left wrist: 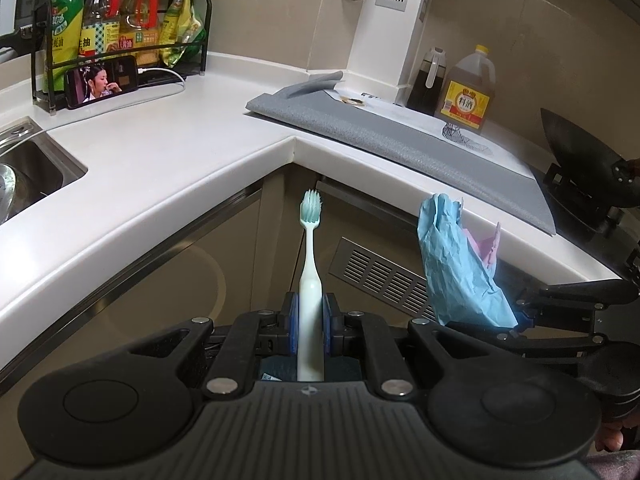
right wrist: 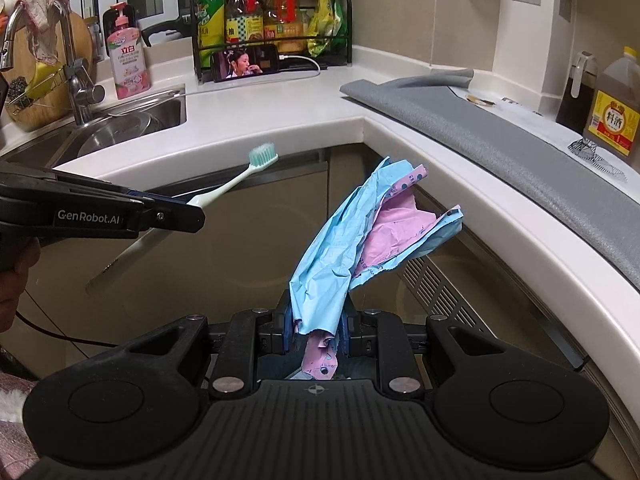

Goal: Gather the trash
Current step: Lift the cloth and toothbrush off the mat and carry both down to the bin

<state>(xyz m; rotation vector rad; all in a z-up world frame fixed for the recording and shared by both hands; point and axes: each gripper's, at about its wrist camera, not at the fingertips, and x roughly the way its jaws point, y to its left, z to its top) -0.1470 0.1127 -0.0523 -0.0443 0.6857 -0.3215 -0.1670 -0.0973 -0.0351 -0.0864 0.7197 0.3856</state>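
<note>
Two grippers I'm holding below the white counter (left wrist: 168, 168), my left gripper (left wrist: 310, 316) clamped on a pale toothbrush (left wrist: 310, 264), its arm lettered "GenRobot.AI", my right gripper (right wrist: 316, 322) clamped on crumpled blue-and-pink paper (right wrist: 344, 236), yellow-labelled bottle (right wrist: 612, 116) far right, pink soap bottle (right wrist: 128, 56) by the sink (right wrist: 132, 120)

This is a home kitchen. A white L-shaped countertop (right wrist: 280, 116) wraps round an inner corner, and everything hangs off that counter. Sunk into it at the left is a stainless sink (right wrist: 120, 128) with a bent tap (right wrist: 68, 60), a rag draped over the tap, a pink dish-soap bottle (right wrist: 128, 56) just behind. At the counter's back corner a black wire rack (left wrist: 120, 32) holds oil and sauce bottles, a phone (left wrist: 102, 84) propped against it. Along the right run lies a grey mat (left wrist: 400, 140), with a jug of cooking wine (left wrist: 466, 92) beyond, and a black wok (left wrist: 588, 160) at the far end.
</note>
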